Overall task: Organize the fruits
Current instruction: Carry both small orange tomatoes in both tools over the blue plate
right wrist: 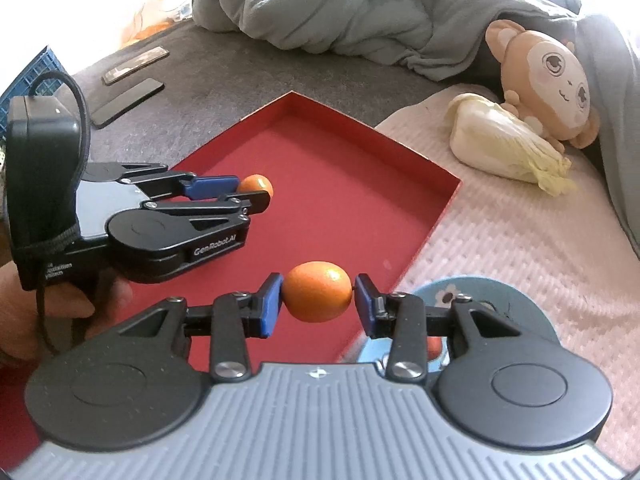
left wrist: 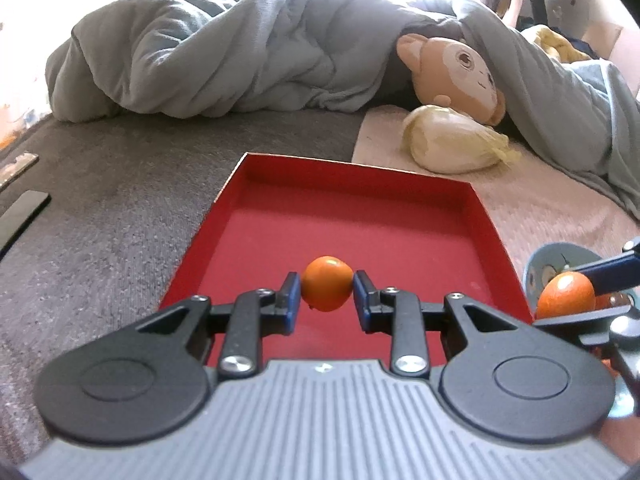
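My left gripper [left wrist: 327, 294] is shut on a small orange fruit [left wrist: 327, 283] and holds it over the near part of a shallow red tray [left wrist: 352, 184]. The same gripper [right wrist: 250, 192] and its fruit [right wrist: 256, 185] show in the right wrist view, above the tray [right wrist: 360, 184]. My right gripper [right wrist: 318, 300] is shut on a second, larger orange fruit [right wrist: 319, 291], held above the tray's right edge beside a blue patterned plate [right wrist: 504, 300]. That fruit [left wrist: 565, 294] shows at the right edge of the left wrist view, over the plate [left wrist: 552, 256].
A napa cabbage [right wrist: 504, 144] and a plush monkey [right wrist: 552, 80] lie beyond the tray on a pink cloth [right wrist: 520, 240]. A grey-blue duvet [left wrist: 224, 48] is heaped at the back. Two phones [right wrist: 128, 102] lie on the grey blanket at left, near a blue crate [right wrist: 32, 76].
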Demonstrator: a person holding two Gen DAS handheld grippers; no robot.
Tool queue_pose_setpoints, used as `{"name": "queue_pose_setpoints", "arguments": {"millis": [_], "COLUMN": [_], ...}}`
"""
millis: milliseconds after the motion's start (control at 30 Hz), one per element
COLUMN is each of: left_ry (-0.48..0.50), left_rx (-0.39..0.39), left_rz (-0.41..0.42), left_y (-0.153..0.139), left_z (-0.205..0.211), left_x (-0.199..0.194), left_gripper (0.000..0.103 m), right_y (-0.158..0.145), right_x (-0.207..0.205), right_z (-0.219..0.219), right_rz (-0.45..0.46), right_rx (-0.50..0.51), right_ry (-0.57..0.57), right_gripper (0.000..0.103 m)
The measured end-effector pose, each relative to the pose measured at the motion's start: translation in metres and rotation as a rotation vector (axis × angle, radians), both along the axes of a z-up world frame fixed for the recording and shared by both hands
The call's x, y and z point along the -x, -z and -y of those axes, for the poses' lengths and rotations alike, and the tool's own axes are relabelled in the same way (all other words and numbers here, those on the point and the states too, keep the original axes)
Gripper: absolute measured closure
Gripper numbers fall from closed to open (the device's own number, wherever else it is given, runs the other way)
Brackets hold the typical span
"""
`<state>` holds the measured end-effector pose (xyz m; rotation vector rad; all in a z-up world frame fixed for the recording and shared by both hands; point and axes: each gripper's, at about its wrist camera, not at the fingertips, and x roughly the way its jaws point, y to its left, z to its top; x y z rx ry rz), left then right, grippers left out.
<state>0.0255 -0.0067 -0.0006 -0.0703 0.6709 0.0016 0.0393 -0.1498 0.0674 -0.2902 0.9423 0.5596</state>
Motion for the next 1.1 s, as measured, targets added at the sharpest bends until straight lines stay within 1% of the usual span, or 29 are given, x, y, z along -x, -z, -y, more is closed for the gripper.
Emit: {"name": "queue_pose_setpoints", "arguments": {"millis": [200,500,867,1100], "left_ry": [0.017,0.045,0.110,0.144], "left_rx": [-0.033,-0.055,-0.059,-0.052], "left_rz": [-0.003,-0.004,0.019,0.015], "left_y": [-0.003,-0.008,-0.019,-0.021], "left_z": [0.016,0.039,0.073,0.093], "left_x": [0.014,0.025,0.039,0.044], "left_gripper": [0.071,0.071,0.071,0.071], "right_y": [-0.006,-0.014,-0.022,-0.026], "right_x": [0.008,0.013,0.023,0.031], "right_z": [0.020,0.043,0.072,0.092], "right_rz": [0.006,0.018,0.033,0.035], "right_rx": [-0.013,-0.031,-0.047,-0.050], "right_ry": [0.017,0.027,0.063,0.082], "right_gripper": [0.058,0.058,0.058,0.058]}}
